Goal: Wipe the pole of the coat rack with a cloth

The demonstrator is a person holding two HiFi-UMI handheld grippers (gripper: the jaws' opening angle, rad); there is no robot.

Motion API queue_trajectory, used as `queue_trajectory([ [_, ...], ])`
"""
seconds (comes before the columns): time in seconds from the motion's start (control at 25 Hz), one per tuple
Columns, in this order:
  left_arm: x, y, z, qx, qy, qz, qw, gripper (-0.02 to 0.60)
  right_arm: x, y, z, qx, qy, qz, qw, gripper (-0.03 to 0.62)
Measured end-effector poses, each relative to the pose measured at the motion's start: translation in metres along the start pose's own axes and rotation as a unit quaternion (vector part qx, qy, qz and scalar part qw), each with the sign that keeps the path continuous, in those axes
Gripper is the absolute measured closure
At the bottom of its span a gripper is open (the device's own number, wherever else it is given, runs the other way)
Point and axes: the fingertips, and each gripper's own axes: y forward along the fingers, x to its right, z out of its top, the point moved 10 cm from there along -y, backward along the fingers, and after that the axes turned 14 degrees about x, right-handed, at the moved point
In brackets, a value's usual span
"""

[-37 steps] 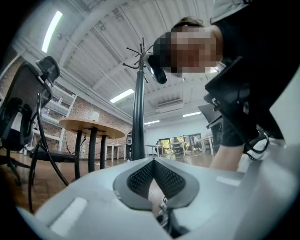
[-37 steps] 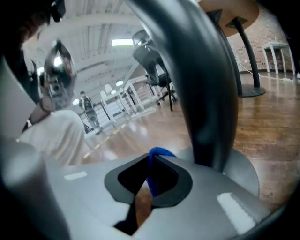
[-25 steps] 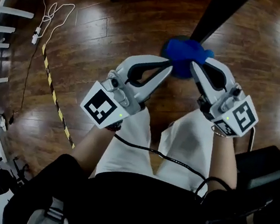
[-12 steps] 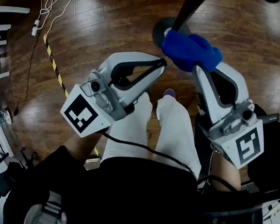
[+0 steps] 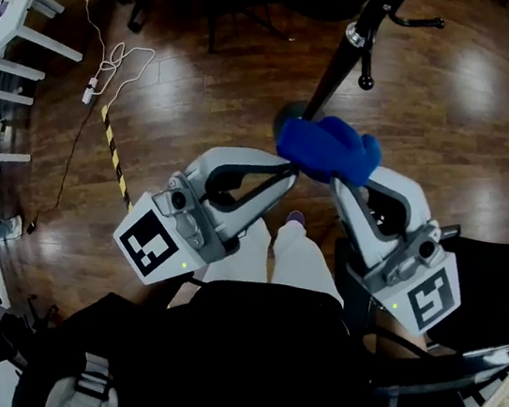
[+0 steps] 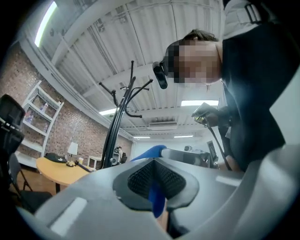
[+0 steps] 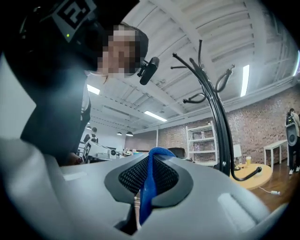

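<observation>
A blue cloth (image 5: 328, 149) is bunched against the black pole (image 5: 340, 61) of the coat rack, low on the pole just above its round base. My left gripper (image 5: 287, 168) is shut on the cloth's left edge, and a blue strip (image 6: 156, 201) shows between its pads. My right gripper (image 5: 337, 182) is shut on the cloth's right side, with a blue fold (image 7: 149, 185) pinched between its pads. In both gripper views the pole (image 6: 112, 136) (image 7: 220, 136) rises to curved hooks near the ceiling.
A white cable (image 5: 115, 58) and a yellow-black striped strip (image 5: 115, 160) lie on the wooden floor at left. White shelving (image 5: 0, 65) stands at the far left. A black chair (image 5: 494, 310) is by my right side. The person's legs (image 5: 285, 255) are below the grippers.
The head view has tilted up, so more of the pole and a hook show. Both grippers have risen a little with the cloth, and the left one has closed in on the cloth.
</observation>
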Motion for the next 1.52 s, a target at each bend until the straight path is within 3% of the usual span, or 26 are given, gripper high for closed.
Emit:
queue_trajectory([
  [0.12, 0.037, 0.024, 0.086, -0.011, 0.017, -0.027, 0.9994, 0.588, -0.037, 0.014, 0.095, 0.004, -0.024, 0.010, 1.000, 0.576],
  [0.2, 0.061, 0.042, 0.149, -0.034, 0.008, -0.042, 0.9985, 0.588, -0.058, 0.022, 0.163, -0.006, -0.029, 0.003, 1.000, 0.576],
  [0.32, 0.072, 0.063, 0.184, -0.044, 0.011, -0.071, 0.9964, 0.588, -0.064, 0.015, 0.204, -0.018, -0.037, -0.028, 0.999, 0.576],
  [0.44, 0.086, 0.066, 0.177, -0.044, 0.041, -0.075, 0.9954, 0.588, -0.074, -0.009, 0.198, -0.038, -0.084, -0.054, 0.994, 0.576],
  [0.56, 0.104, 0.052, 0.158, -0.046, 0.032, -0.053, 0.9970, 0.588, -0.086, -0.036, 0.174, -0.052, -0.100, -0.074, 0.991, 0.576],
  [0.72, 0.089, 0.031, 0.156, -0.065, 0.005, -0.025, 0.9976, 0.588, -0.078, -0.032, 0.158, -0.057, -0.086, -0.079, 0.992, 0.576],
  [0.92, 0.061, 0.037, 0.140, -0.057, 0.014, -0.001, 0.9983, 0.588, -0.044, -0.027, 0.142, -0.056, -0.067, -0.079, 0.993, 0.576],
  [1.04, 0.060, 0.047, 0.115, -0.059, 0.017, -0.007, 0.9981, 0.588, -0.033, -0.038, 0.122, -0.051, -0.059, -0.078, 0.994, 0.576],
  [1.16, 0.071, 0.050, 0.124, -0.061, 0.007, -0.025, 0.9978, 0.588, -0.046, -0.036, 0.130, -0.057, -0.046, -0.090, 0.993, 0.576],
  [1.28, 0.084, 0.051, 0.130, -0.059, -0.003, -0.032, 0.9977, 0.588, -0.052, -0.044, 0.134, -0.061, -0.001, -0.112, 0.992, 0.576],
  [1.52, 0.069, 0.053, 0.090, -0.066, -0.012, -0.035, 0.9972, 0.588, -0.027, -0.059, 0.099, -0.062, 0.030, -0.132, 0.989, 0.576],
])
